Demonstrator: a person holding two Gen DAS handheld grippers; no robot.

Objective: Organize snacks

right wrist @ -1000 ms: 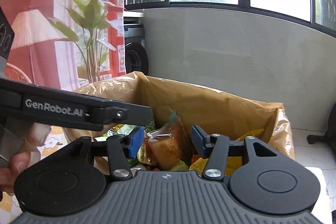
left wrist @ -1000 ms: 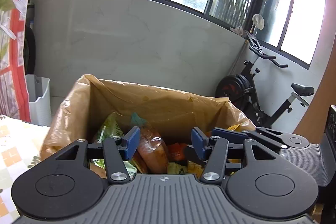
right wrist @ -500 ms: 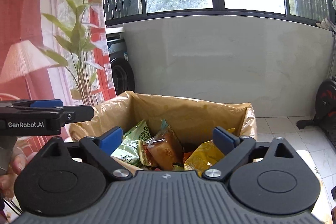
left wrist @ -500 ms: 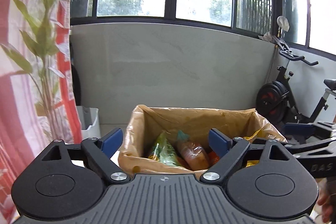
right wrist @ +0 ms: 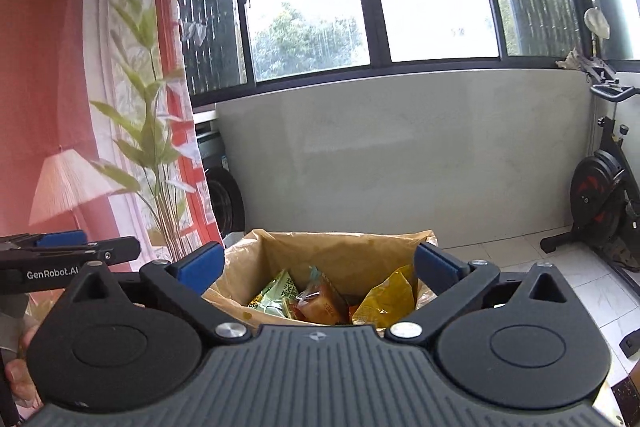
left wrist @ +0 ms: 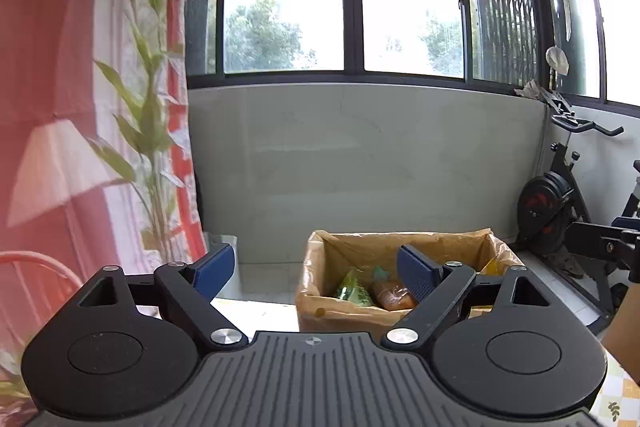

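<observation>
Both grippers, left [left wrist: 316, 277] and right [right wrist: 318, 265], jaws spread wide, empty, held back from the box [right wrist: 344, 259]. Snack packets [right wrist: 320, 297] sit inside the box at the tabletop's far edge. No loose snacks visible; task looks about done.

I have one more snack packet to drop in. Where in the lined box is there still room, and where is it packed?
Room shows along the box's far wall, behind the packets. The near middle is crowded: green packet, orange packet and yellow packet lean together. The near right corner is hidden.
</observation>
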